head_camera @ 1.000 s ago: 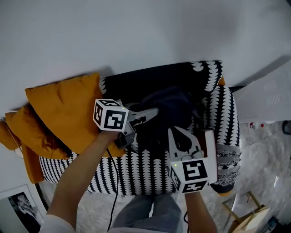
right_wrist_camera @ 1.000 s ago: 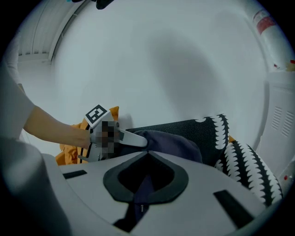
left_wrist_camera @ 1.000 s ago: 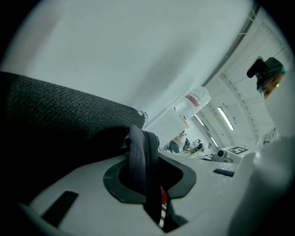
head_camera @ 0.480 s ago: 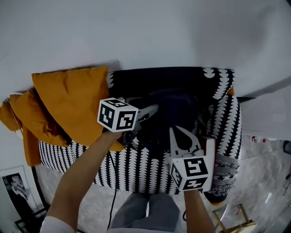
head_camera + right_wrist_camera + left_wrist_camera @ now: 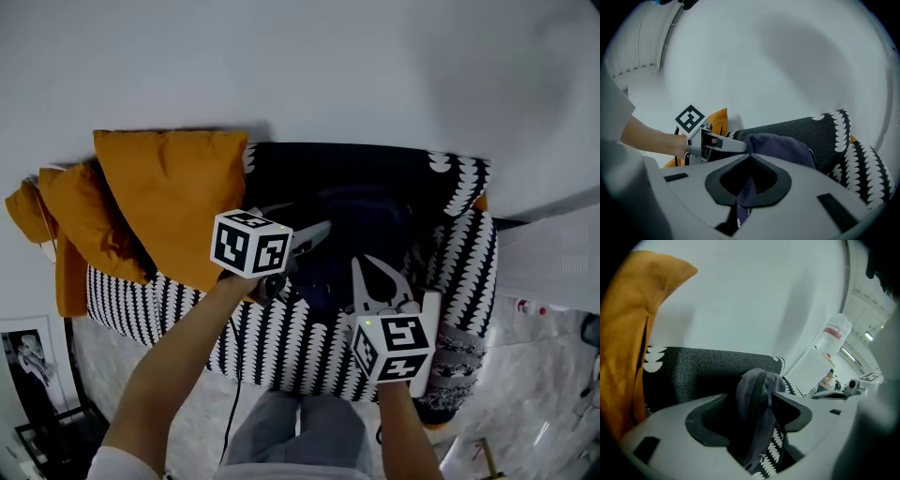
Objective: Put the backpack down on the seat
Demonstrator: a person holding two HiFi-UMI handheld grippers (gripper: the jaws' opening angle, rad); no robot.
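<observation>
A: The backpack is seen down on the patterned seat, dark and slumped against the black backrest, with the white wall behind.

B: And the left gripper is brought in at the backpack's left side, angled downward. Its jaws have just been opening, and they are spread wide.

A: That is borne out in the left gripper view. A grey fold of the backpack stands between the parted jaws, and the left pad is clear of it. Whether the right pad is brushed by the fabric cannot be told.

B: The right gripper is placed at the near side of the backpack, also tipped downward. Its jaws are brought together at the tips.

A: Yes, in the right gripper view a strip of purple-grey fabric with a zip pull is caught just behind the closed tips, so the backpack is gripped there.

B: Two cushions are noted at the left. The large orange cushion is propped on the seat beside the backpack, and the smaller orange cushion is pushed further out.

A: The large orange cushion is found just beside the left gripper, and is not touched by its jaws.
</observation>
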